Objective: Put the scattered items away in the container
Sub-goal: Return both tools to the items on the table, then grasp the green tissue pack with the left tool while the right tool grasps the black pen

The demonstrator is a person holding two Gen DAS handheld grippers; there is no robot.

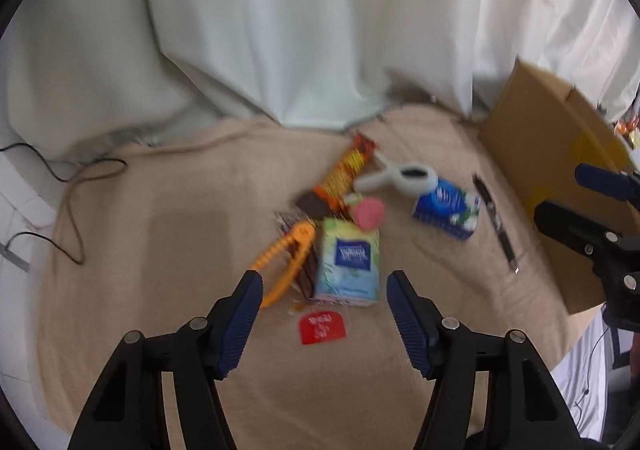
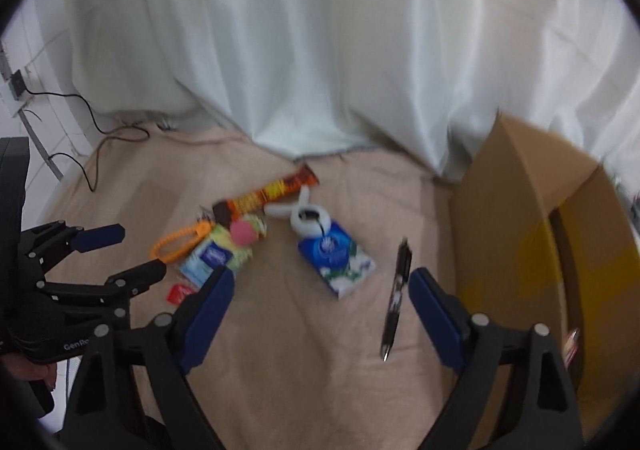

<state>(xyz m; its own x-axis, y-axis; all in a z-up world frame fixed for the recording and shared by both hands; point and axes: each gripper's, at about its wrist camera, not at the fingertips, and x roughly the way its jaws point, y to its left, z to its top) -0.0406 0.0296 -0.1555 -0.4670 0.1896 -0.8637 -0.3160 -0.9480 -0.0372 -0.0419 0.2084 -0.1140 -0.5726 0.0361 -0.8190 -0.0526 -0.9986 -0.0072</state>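
Observation:
Scattered items lie on a beige cloth: a green tissue pack [image 1: 347,264] [image 2: 214,256], a blue tissue pack [image 1: 447,209] [image 2: 337,257], a white clip [image 1: 402,177] [image 2: 304,215], an orange snack bar [image 1: 340,178] [image 2: 266,196], a pink cap [image 1: 369,212] [image 2: 243,232], an orange cutter [image 1: 286,258] [image 2: 178,244], a red sachet [image 1: 323,327] [image 2: 179,293] and a black pen [image 1: 496,220] [image 2: 397,294]. A cardboard box [image 1: 548,154] [image 2: 532,226] stands at the right. My left gripper [image 1: 325,298] [image 2: 132,254] is open, just short of the green pack. My right gripper [image 2: 320,286] [image 1: 580,190] is open and empty near the pen.
A white curtain [image 1: 304,30] hangs behind the cloth. Black cables [image 1: 68,186] [image 2: 92,122] run at the left edge. The box's open side faces the items.

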